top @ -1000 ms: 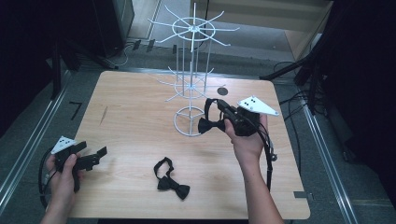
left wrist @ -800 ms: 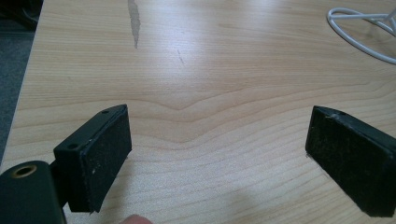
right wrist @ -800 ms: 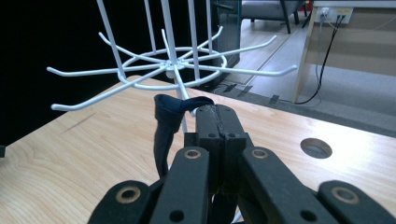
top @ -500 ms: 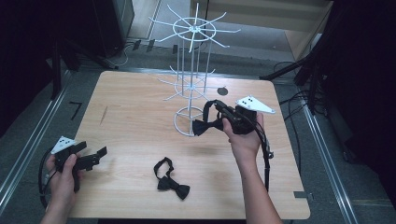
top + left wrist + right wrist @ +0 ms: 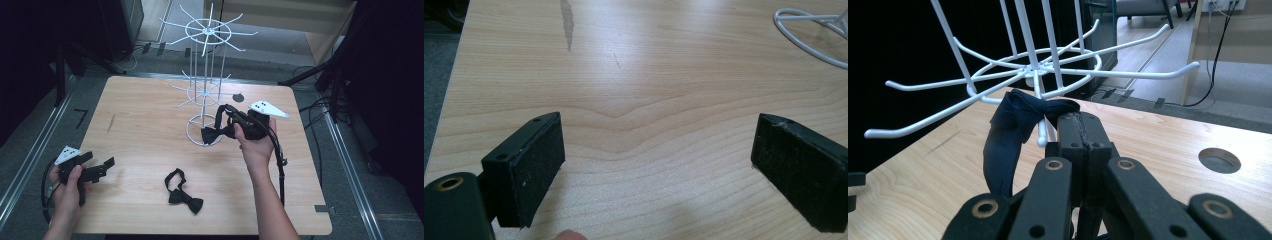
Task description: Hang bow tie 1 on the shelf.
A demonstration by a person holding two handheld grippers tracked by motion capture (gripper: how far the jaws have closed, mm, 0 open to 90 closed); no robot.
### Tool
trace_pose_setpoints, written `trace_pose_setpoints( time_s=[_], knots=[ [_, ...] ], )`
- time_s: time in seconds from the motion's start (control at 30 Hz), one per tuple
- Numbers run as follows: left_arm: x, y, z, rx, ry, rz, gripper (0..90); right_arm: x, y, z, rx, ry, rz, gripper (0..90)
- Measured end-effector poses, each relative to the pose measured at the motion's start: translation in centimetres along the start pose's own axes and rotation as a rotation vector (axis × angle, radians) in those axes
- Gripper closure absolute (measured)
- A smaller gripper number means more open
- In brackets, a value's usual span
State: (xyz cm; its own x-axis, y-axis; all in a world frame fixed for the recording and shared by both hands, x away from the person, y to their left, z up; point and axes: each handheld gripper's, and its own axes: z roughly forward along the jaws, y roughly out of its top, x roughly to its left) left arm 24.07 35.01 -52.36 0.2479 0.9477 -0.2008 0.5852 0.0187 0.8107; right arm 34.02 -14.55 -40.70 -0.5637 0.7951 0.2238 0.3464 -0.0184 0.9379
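A lab or recording workspace: a bare wooden table [image 5: 145, 125] stands on grey floor between metal floor rails [image 5: 27, 165], with loose cables [image 5: 312, 112] beyond the right gripper [image 5: 231, 121].

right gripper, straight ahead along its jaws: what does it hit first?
Likely the white wire rack: the right gripper, shut on the bow tie strap, points at its lower ring of hooks, with one ball-tipped hook just ahead of the jaw tips. Depth unclear.

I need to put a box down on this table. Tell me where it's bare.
Bare wood runs along the table's left half, between the white wire rack and the left gripper. The near right corner is free too. It is crowded around the rack base, where the right gripper holds a bow tie, and around the loose bow tie.
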Motion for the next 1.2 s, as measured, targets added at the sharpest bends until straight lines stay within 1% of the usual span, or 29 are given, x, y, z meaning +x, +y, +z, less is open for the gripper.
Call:
trace_pose_setpoints(
  time_s=[0.13, 0.33, 0.43, 0.53, 0.57, 0.73, 0.77, 0.8, 0.87, 1.07, 1.1, 1.13, 1.2],
  knots=[
    [0.0, 0.0, 0.0, -0.002, 0.002, -0.003, 7.7, 0.0, 0.4, 0.6, 0.006, 0.002, -0.003, 90.0],
    [0.0, 0.0, 0.0, -0.001, 0.002, -0.002, 7.7, -0.3, 0.3, 0.7, -0.003, 0.0, 0.003, 90.0],
    [0.0, 0.0, 0.0, -0.001, 0.002, 0.001, 7.7, -0.6, -0.2, 0.8, -0.002, -0.018, 0.006, 86.9],
    [0.0, 0.0, 0.0, -0.002, 0.002, 0.002, 7.7, -0.9, -0.6, 0.7, 0.004, -0.019, 0.014, 85.2],
    [0.0, 0.0, 0.0, 0.0, 0.002, 0.004, 7.7, -1.1, -1.0, 0.7, 0.012, -0.019, 0.021, 84.5],
    [0.0, 0.0, 0.0, 0.0, 0.002, 0.004, 7.7, -1.4, -1.5, 0.4, 0.014, -0.021, 0.024, 82.6],
    [0.0, 0.0, 0.0, -0.001, 0.003, 0.003, 7.7, -1.5, -1.7, 0.1, 0.012, -0.02, 0.025, 80.5],
    [0.0, 0.0, 0.0, -0.001, 0.003, 0.003, 7.7, -1.5, -1.7, 0.1, 0.012, -0.02, 0.025, 80.5],
    [0.0, 0.0, 0.0, 0.001, 0.003, 0.004, 7.7, -1.6, -2.1, -0.3, 0.015, -0.026, 0.026, 76.6],
    [0.0, 0.0, 0.0, 0.0, 0.005, 0.005, 7.7, -1.6, -2.8, -1.0, 0.028, -0.037, 0.013, 71.5],
    [0.0, 0.0, 0.0, 0.0, 0.005, 0.005, 7.7, -1.4, -3.1, -1.2, 0.031, -0.04, 0.003, 68.9],
    [0.0, 0.0, 0.0, 0.0, 0.005, 0.005, 7.7, -1.4, -3.1, -1.2, 0.031, -0.04, 0.003, 68.9],
    [-0.1, 0.0, 0.0, 0.0, 0.005, 0.004, 7.7, -1.3, -3.5, -1.5, 0.032, -0.046, -0.001, 65.1]
  ],
)
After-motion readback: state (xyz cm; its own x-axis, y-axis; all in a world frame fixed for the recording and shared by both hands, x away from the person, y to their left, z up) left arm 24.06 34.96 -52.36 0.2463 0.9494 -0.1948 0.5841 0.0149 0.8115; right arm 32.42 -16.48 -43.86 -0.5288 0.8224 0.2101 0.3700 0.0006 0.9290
